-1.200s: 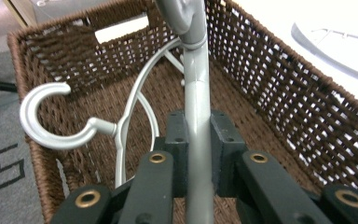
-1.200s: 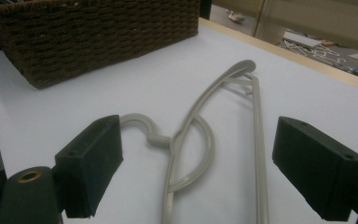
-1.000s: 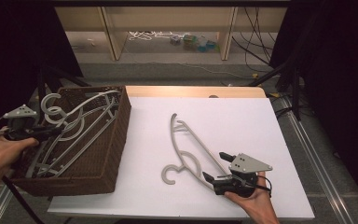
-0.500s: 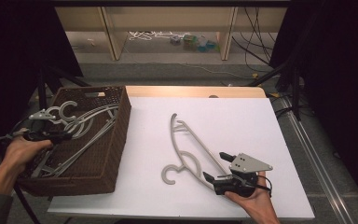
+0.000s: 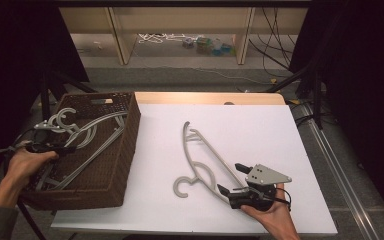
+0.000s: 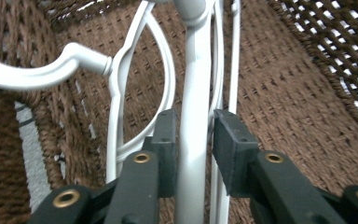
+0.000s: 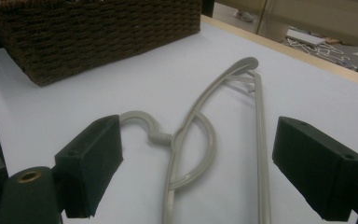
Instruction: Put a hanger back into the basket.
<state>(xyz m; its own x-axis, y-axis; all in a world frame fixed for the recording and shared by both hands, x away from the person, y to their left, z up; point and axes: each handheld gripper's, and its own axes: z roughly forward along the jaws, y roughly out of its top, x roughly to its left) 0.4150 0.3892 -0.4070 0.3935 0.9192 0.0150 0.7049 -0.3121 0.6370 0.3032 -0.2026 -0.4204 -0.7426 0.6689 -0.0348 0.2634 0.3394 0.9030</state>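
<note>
Grey hanger (image 5: 202, 157) flat on the white table top (image 5: 260, 125), right of the brown wicker basket (image 5: 120, 165), well apart from it. Long axis running from the far shoulder tip down toward the near right, hook curling open at the near left end. In the right gripper view, same hanger (image 7: 200, 135) dead ahead between the two black jaws, hook nearest the left jaw, straight bar stretching away up the middle of the gap.

Right gripper (image 5: 237, 187) at the hanger's near end, jaws spread wide, nothing pinched; lower arm of the hanger just beside or perhaps touching the near jaw tip, hard to call from above. Clearly the nearer tool for this one: a short push forward along the bar, then a close across it, by the look of things.

Over in the basket, more pale hangers (image 5: 87, 132) piled and tangled. Left gripper (image 5: 62, 148) reaching in from the basket's left rim; in the left gripper view, jaws drawn close on either side of a white hanger's arm (image 6: 193, 107), pads flush or very nearly so — gripped, most likely. Hook of another hanger (image 6: 46, 70) curling off to the left, wicker weave behind.

Floor beyond the table: a wooden shelf frame (image 5: 180, 30), loose cables and small clutter, too blurred to name. No brand, label or lettering legible anywhere.
</note>
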